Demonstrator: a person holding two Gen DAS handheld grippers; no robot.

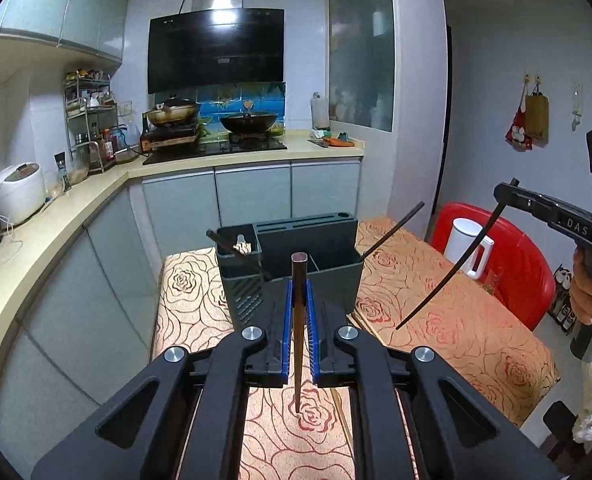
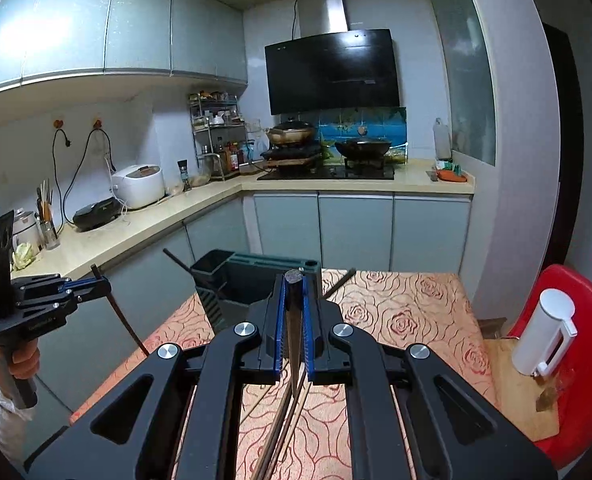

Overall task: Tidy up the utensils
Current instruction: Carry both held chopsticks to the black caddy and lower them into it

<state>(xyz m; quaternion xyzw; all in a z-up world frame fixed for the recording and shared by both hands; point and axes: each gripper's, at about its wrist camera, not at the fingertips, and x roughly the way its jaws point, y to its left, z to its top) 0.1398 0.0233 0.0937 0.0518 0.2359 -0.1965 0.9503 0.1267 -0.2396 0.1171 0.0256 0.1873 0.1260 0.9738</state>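
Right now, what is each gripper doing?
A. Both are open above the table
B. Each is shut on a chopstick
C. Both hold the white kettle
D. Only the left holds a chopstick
B: the left gripper has its jaws closed on a brown chopstick, and the right gripper has its jaws closed on a dark chopstick, both above the floral tablecloth near the utensil holder.
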